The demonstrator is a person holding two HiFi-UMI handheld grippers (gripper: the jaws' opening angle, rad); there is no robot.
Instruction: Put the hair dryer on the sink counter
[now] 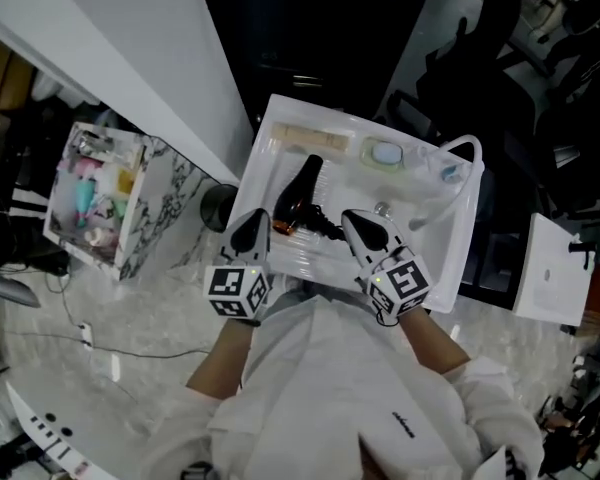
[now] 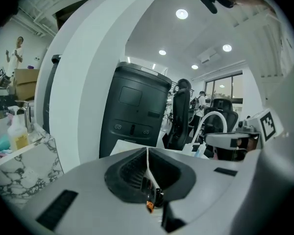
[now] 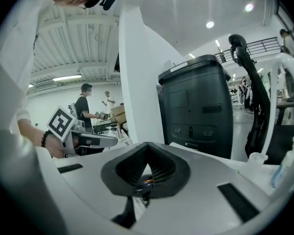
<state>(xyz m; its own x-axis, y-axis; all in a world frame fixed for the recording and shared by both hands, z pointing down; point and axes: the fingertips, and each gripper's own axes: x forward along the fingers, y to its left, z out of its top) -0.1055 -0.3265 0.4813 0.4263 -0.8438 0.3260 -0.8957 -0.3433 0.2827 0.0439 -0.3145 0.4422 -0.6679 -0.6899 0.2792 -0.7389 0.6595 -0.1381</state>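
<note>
Jaws on the left gripper (image 2: 147, 153) and right gripper (image 3: 146, 148) are both sitting pressed together, pinching nothing. Just past them, the black hair dryer (image 1: 302, 196) is lying on the white sink counter (image 1: 263, 173), not touching either gripper.

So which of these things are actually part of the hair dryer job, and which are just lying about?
Part of the job: hair dryer, sink counter, left gripper, right gripper.
Just lying about: soap dish, white tap, marble rack of bottles.
</note>
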